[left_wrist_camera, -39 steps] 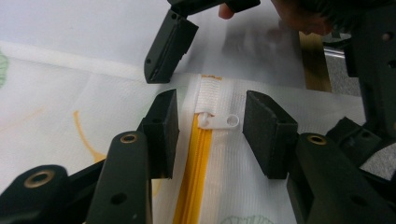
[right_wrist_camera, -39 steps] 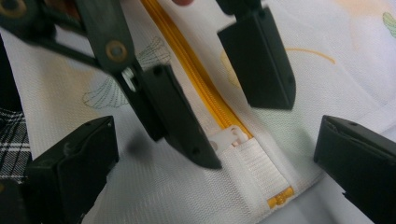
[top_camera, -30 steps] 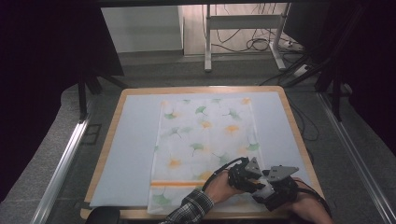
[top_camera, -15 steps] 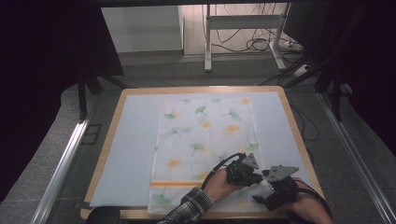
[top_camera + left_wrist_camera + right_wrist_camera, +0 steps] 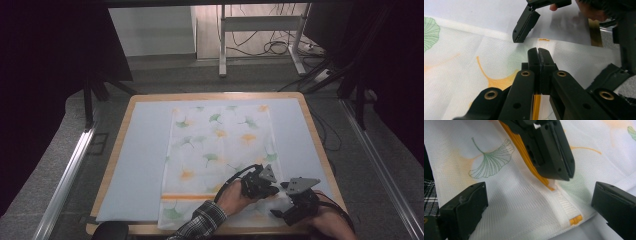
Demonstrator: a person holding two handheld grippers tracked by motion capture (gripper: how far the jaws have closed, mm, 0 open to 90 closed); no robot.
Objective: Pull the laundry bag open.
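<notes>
A white mesh bag printed with green and orange ginkgo leaves lies flat on the table, an orange zipper running along its near end. My left gripper sits at the bag's near right corner. Its jaws have just been closing and now stand together on the zipper pull at the end of the orange zipper. My right gripper is open and straddles that corner, with one finger just beyond the left jaws. An orange end tab marks the bag's edge.
The bag rests on a pale blue mat inside a wooden table frame. Both forearms enter from the bottom edge, the left in a plaid sleeve. Desk legs and cables stand behind the table.
In the high view the left gripper has edged slightly to the left at the bag's corner. The right gripper and the bag have stayed put.
</notes>
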